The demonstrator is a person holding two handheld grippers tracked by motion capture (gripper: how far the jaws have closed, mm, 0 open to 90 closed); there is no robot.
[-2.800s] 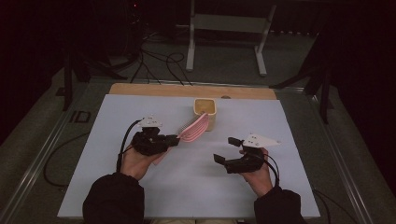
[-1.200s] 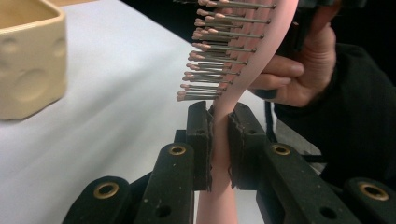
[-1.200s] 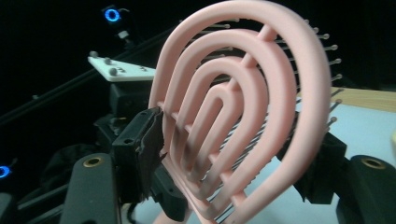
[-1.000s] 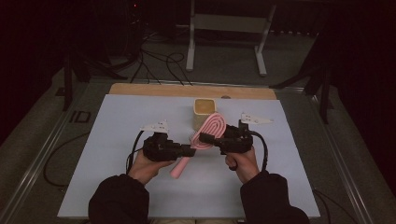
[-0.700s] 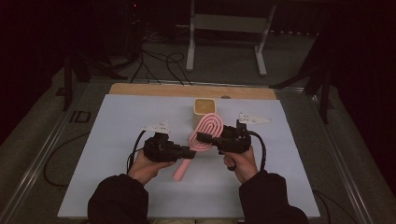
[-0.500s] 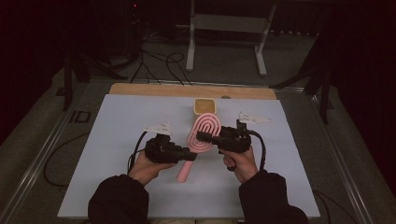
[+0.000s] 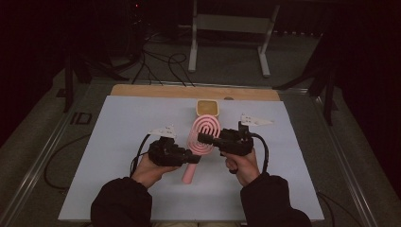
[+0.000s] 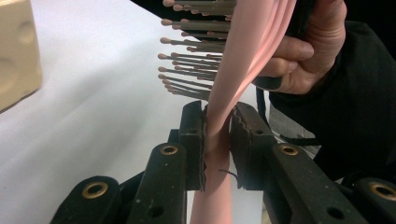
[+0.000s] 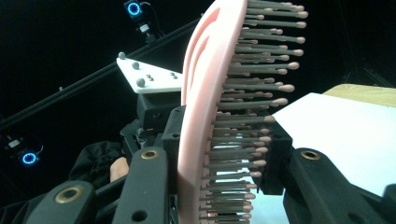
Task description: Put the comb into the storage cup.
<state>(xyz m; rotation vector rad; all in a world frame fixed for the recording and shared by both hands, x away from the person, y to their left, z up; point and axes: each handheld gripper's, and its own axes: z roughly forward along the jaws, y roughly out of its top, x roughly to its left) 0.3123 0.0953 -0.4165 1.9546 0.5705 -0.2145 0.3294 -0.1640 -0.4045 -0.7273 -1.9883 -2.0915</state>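
Note:
A pink hairbrush (image 7: 204, 128) hangs above the white table between my two grippers, its back facing up. My left gripper (image 7: 194, 158) is shut on the brush's neck (image 8: 215, 140), just below the bristles; its jaws have just been easing open a little with the neck still pinched between them. My right gripper (image 7: 202, 138) comes in from the right and is shut on the brush head (image 9: 205, 70), one pad on the pink back and the other against the bristle tips (image 9: 261, 140); its jaws have just been closing on it.
A beige block (image 7: 208, 108) stands on the table just beyond the brush, also at the left gripper view's left edge (image 8: 14, 51). The white sheet (image 7: 118, 142) covers the table, with a wooden strip (image 7: 156, 91) along its far edge. A metal stand (image 7: 227, 28) and cables lie behind.
The right gripper came in from the right, where it stood open, and its jaws closed onto the brush head. The left gripper brought the brush nearer from beside the beige block.

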